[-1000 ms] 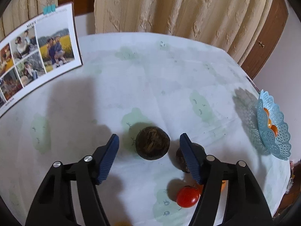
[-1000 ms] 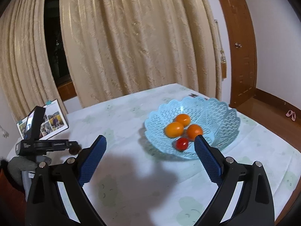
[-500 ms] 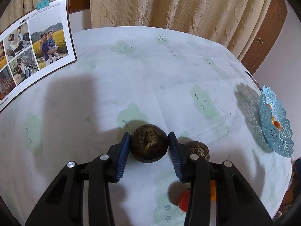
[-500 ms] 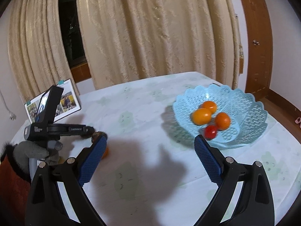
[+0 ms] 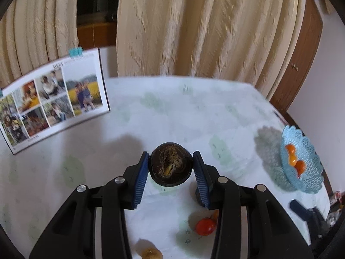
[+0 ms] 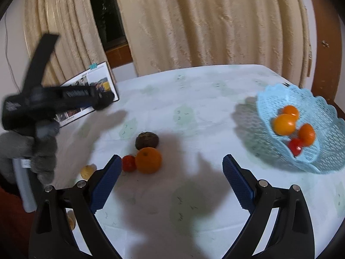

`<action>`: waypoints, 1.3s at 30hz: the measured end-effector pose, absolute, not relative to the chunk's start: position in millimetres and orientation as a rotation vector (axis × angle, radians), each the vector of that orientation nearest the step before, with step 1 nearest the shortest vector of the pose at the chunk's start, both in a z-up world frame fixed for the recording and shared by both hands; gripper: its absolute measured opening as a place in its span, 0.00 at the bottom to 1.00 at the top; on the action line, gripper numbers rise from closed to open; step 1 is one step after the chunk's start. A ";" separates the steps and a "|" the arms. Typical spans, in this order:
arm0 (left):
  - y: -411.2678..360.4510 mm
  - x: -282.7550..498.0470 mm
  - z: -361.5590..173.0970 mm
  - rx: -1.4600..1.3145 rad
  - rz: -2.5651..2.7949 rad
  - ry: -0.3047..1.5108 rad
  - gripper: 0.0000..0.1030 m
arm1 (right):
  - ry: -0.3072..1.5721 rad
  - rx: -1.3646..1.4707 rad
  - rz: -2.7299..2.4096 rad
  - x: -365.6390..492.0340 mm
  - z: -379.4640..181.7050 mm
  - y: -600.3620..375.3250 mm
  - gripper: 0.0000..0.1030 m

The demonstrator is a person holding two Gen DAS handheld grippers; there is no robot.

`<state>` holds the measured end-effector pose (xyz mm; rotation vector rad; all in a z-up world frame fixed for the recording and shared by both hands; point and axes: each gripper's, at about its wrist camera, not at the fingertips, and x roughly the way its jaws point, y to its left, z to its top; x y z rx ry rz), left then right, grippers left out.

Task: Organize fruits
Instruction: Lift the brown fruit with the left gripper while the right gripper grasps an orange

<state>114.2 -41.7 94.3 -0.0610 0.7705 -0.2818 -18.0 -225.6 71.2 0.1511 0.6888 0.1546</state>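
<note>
Well, how far along with the fruit?

Starting at the left tongs (image 5: pixel 170 159): just closed in, now clamped on a dark round fruit (image 5: pixel 170 168), held clear of the bench (image 5: pixel 194 112), judging by the shadow under it.

And the right tongs (image 6: pixel 171 159)?

Spread wide, nothing between, hanging over the bench near the leftover pile.

Plenty loose yet, then?

Yes. Counting outward: an orange (image 6: pixel 149 160), close against a tomato (image 6: pixel 129 163), with a second dark fruit (image 6: pixel 147 140) just behind. Then a small yellowish one (image 6: pixel 87 171) nearer the edge. Perhaps another half hidden behind the left finger, hard to say.

And already in the basket (image 6: pixel 319 161)?

Three orange fruits and one red tomato, off to the right, well apart from the pile.

So roughly halfway?

Probably. Four in, one in the grip needing a carry across to the basket, at least four waiting on the bench.
</note>
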 end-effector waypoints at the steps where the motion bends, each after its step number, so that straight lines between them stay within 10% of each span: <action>1: -39.6 111.7 99.0 -0.066 -0.282 0.758 0.41 | 0.697 0.148 0.162 -14.4 69.6 -223.0 0.90; 24: -29.8 79.9 147.5 -0.110 -0.335 0.638 0.41 | 0.893 0.241 0.288 44.4 32.9 -198.6 0.39; 39: -43.4 73.8 143.9 -0.081 -0.365 0.643 0.41 | 0.755 0.283 0.183 5.2 69.1 -243.4 0.39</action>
